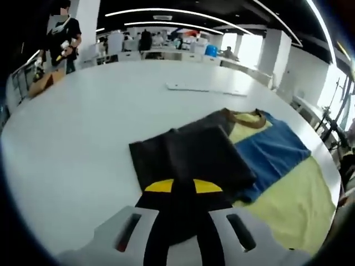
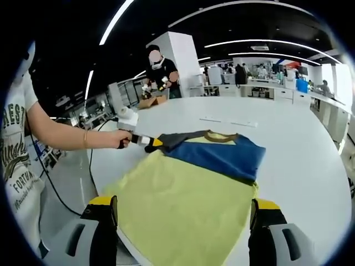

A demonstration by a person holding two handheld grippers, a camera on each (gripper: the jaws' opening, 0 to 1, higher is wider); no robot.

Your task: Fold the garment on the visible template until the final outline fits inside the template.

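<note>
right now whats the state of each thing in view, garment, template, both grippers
garment: lying flat on the template, its dark side part folded inward, fold unfinished
template: yellow sheet spread flat on the table, lower half uncovered
left gripper: shut on the garment's dark fabric
right gripper: open, jaws wide apart above the template, holding nothing
table: white, bearing template and garment

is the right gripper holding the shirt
No, the right gripper is open, its jaws spread wide on either side of the shirt's yellow part.
</note>
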